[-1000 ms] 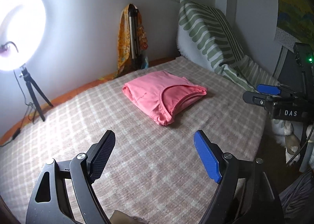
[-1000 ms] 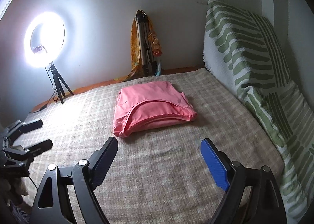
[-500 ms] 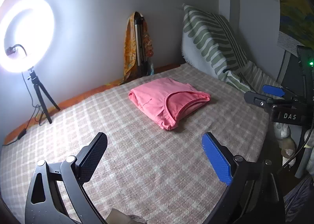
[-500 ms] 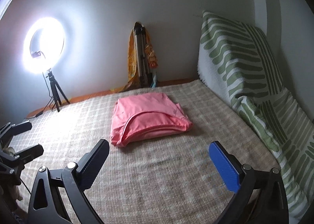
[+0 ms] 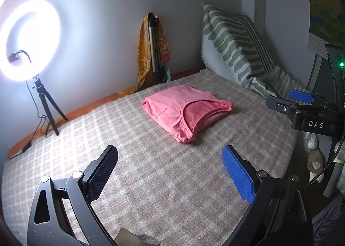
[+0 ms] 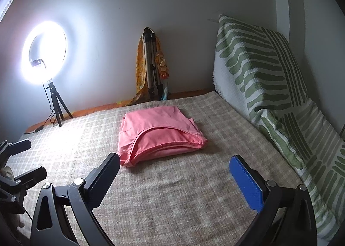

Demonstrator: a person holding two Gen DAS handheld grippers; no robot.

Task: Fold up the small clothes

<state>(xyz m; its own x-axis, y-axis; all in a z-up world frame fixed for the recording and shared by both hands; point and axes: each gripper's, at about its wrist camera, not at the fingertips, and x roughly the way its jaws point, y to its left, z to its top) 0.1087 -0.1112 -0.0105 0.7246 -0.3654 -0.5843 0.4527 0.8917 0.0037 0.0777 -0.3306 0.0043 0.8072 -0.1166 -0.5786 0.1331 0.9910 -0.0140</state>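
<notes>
A pink garment (image 5: 187,110) lies folded into a compact rectangle on the checked bed cover (image 5: 151,181), its neckline facing the near side. In the left wrist view my left gripper (image 5: 169,153) hovers over the cover short of the garment, open, with nothing between its black and blue pads. My right gripper (image 6: 174,158) also stands open and empty, just short of the garment's (image 6: 159,133) near edge. Each gripper shows in the other's view: the right gripper (image 5: 284,99) at the bed's right side, the left gripper (image 6: 23,159) at the left edge.
A lit ring light (image 6: 44,56) on a small tripod stands at the back left, its cable trailing along the cover. A folded tripod draped with orange cloth (image 6: 148,69) leans on the wall. Green-patterned pillows (image 6: 269,86) line the right side.
The jaws of both grippers have spread wider. The garment lies as before.
</notes>
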